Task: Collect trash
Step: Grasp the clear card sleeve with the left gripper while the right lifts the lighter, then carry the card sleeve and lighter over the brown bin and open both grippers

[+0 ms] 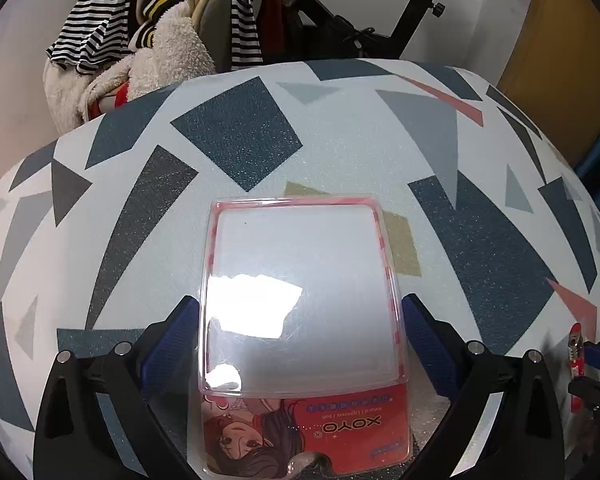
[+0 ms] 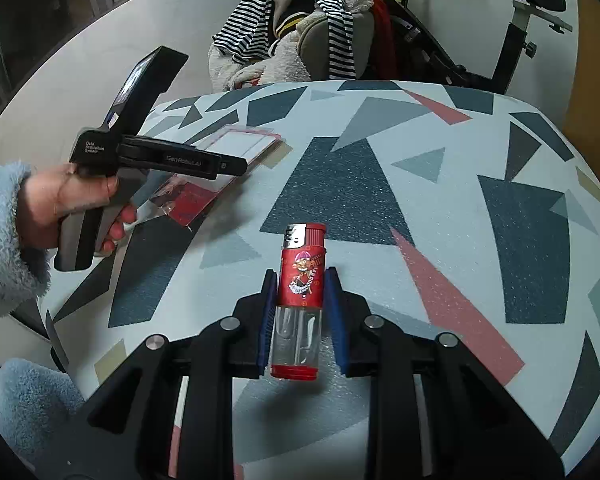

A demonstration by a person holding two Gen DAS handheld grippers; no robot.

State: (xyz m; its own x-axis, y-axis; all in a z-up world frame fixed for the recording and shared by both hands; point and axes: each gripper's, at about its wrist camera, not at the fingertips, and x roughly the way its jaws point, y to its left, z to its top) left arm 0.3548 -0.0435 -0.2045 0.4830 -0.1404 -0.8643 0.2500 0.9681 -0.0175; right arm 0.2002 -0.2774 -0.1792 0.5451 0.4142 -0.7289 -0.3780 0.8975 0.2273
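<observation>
A clear plastic blister pack (image 1: 300, 312) with a red printed card lies flat on the patterned table (image 1: 236, 132). My left gripper (image 1: 300, 306) is open, one blue finger on each side of the pack, the right finger close to its edge. In the right wrist view the pack (image 2: 220, 168) lies under the left gripper, whose body (image 2: 156, 156) a hand holds. A red lighter (image 2: 300, 300) with a clear tank sits between the fingers of my right gripper (image 2: 300, 280), which is shut on it. The lighter also shows at the right edge of the left wrist view (image 1: 576, 356).
Behind the table stands a chair (image 2: 300, 40) piled with striped and fluffy clothes. An exercise bike (image 2: 500, 52) stands at the back right. The table's left edge (image 2: 52, 320) is near the person's blue fluffy sleeve (image 2: 4, 232).
</observation>
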